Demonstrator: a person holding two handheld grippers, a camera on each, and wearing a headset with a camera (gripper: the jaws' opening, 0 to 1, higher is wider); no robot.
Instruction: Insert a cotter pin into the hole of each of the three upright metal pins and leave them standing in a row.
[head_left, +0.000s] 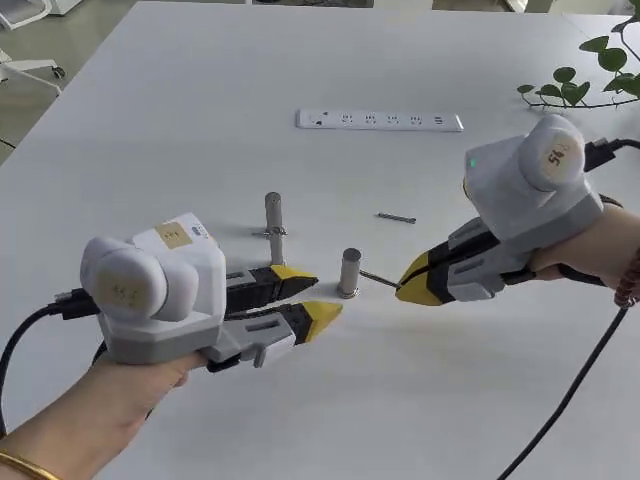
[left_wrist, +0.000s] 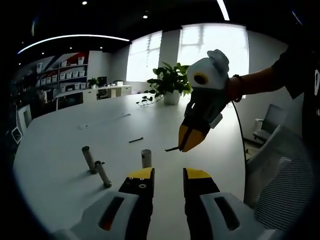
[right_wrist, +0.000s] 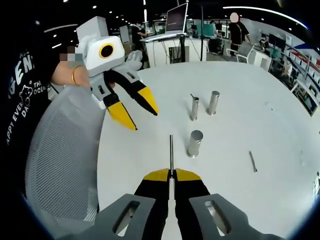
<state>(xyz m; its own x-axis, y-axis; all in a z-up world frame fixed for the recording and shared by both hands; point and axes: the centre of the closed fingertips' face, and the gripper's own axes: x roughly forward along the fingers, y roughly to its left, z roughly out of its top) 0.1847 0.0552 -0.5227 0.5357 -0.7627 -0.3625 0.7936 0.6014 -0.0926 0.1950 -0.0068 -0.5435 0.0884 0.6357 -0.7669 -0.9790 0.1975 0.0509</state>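
Currently my right tool (head_left: 405, 286) pinches a thin grey cotter pin (head_left: 377, 278), left tool (head_left: 318, 297) wide; next I must aim it into the short upright steel pin (head_left: 350, 270).

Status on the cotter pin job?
Left tool open, near nearest metal pin. Right tool shut on cotter pin, tip short of it. Nothing between.

The left gripper (head_left: 325, 297) comes in from 8 o'clock in the head view, held in the left hand (head_left: 140, 385), and points toward 3 o'clock with its jaws apart. The right gripper (head_left: 403, 287) — held by the right hand (head_left: 590, 250) at 3 o'clock — slants down toward 8 o'clock, jaws pinched on a pin (right_wrist: 170, 152). The two tips face each other, near but apart.
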